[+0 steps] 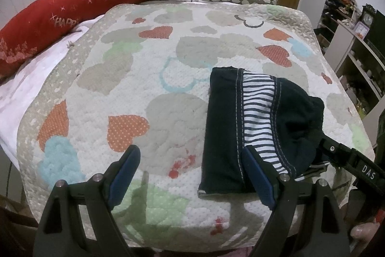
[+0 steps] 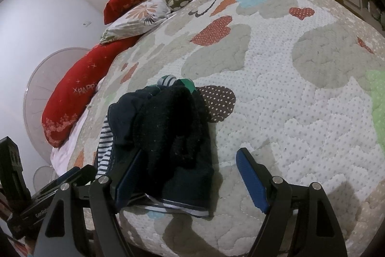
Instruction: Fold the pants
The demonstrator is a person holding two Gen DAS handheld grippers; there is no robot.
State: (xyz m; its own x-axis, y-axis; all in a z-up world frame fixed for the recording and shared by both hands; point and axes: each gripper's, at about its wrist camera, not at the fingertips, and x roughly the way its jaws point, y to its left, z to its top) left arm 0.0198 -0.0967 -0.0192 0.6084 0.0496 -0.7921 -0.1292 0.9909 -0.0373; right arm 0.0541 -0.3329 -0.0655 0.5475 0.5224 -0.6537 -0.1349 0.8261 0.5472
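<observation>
"HAPP" on red pillow [image 1: 45, 23] (partly legible)

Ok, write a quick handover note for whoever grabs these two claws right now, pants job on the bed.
Left claw: open, empty, low over the quilt at the near edge, its right finger at the pants' left side.
Right claw: open, empty, its left finger against the near end of the pants.
Pants: dark with a striped side panel, lying as a compact bundle near the bed's front edge; the right part is bunched and lumpy.
Done: they look folded down at least once.
Left: probably smooth the bunched side and tidy or finish the fold; I cannot tell how many folds remain.
</observation>
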